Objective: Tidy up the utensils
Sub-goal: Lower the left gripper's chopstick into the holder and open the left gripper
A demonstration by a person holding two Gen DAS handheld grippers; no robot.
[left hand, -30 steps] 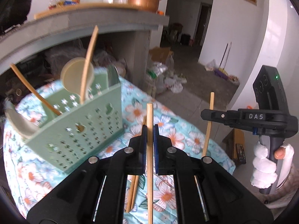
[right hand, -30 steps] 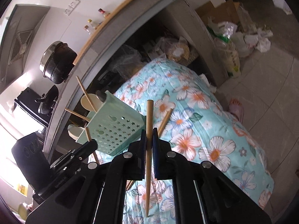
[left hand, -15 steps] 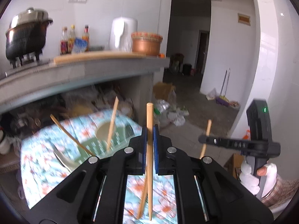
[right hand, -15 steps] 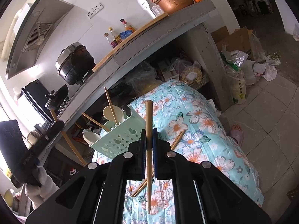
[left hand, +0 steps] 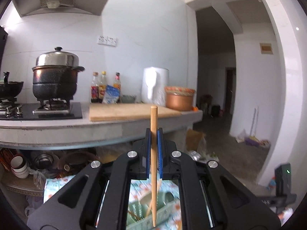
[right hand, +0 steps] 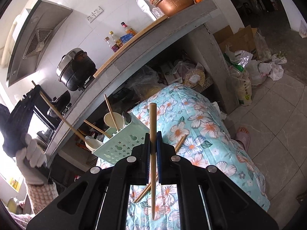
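here each tool pinches one chopstick: the left tool (left hand: 153, 149) is pressed together on a chopstick (left hand: 153, 164) held upright above the green holder (right hand: 122, 141), and the right tool (right hand: 153, 153) clamps another chopstick (right hand: 153, 143) over the flowered bench (right hand: 201, 126). two loose chopsticks (right hand: 163, 164) lie on the cloth beside the holder. these sticks look light, stiff and smooth, so a grip near the middle, as now, should stop them pivoting; a grip near the tip would likely let them swing.
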